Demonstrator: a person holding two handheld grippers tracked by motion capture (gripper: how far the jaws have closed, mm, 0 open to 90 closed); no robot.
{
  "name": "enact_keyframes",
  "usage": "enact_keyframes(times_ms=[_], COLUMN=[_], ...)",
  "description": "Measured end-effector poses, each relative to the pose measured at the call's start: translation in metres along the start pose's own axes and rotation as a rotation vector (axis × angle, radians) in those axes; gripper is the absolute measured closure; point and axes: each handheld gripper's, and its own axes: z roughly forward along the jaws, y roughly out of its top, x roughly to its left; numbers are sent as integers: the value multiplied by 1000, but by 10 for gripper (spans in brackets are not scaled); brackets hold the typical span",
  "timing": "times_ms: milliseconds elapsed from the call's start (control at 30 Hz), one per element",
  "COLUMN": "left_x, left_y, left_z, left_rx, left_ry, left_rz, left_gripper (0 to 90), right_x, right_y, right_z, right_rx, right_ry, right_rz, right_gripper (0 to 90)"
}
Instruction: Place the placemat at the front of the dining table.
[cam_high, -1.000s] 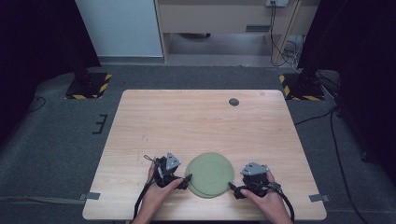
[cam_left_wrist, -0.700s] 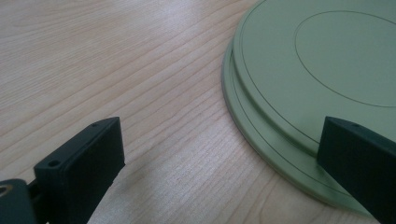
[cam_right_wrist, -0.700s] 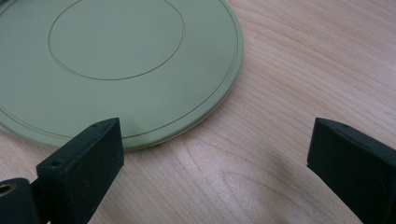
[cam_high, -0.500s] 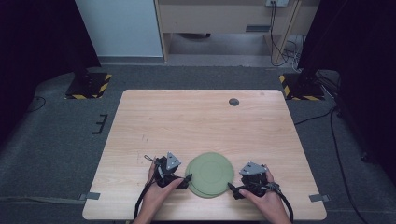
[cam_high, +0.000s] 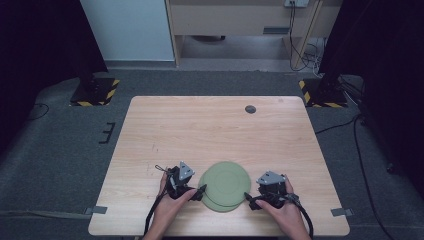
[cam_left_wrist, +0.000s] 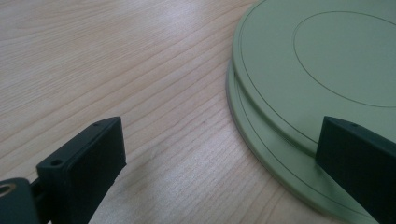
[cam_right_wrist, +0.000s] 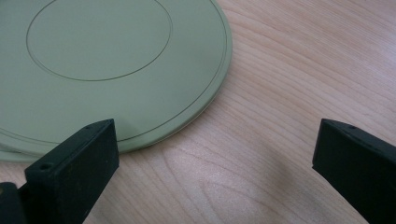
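Note:
Two pale green round plates lie stacked and slightly offset near the table's front edge; the upper plate (cam_high: 226, 180) (cam_left_wrist: 327, 60) (cam_right_wrist: 102, 60) sits on the lower plate (cam_high: 219, 206) (cam_left_wrist: 271, 154). My left gripper (cam_high: 199, 192) (cam_left_wrist: 222, 128) stands open at the stack's left rim, one jaw over the bare wood and the other over the plates' edge. At the right rim my right gripper (cam_high: 248, 199) (cam_right_wrist: 217, 128) is open too, one jaw above the upper plate's edge and the other over the wood. Neither holds anything.
The wooden table (cam_high: 210, 130) has a small dark round spot (cam_high: 250, 109) near its back right. Tape strips (cam_high: 99, 209) (cam_high: 338, 211) mark the front corners. Black stands with hazard stripes (cam_high: 95, 92) (cam_high: 320, 95) are on the floor behind.

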Motion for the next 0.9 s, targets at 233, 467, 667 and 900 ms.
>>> enact_keyframes(times_ms=[233, 467, 667, 900], left_x=[0, -2, -3, -2], left_y=[2, 1, 1, 0], left_z=[2, 0, -4, -5], left_rx=[-4, -7, -9, -17], left_ry=[2, -6, -9, -19], left_rz=[-1, 10, 20, 9], left_gripper=[11, 35, 35, 36], right_x=[-5, -5, 0, 3], right_y=[1, 1, -1, -2], right_z=[2, -1, -4, -4], right_rx=[-6, -21, -6, -6], right_ry=[-14, -15, 0, 20], right_rz=[18, 23, -5, -10], right_gripper=[5, 36, 44, 47])
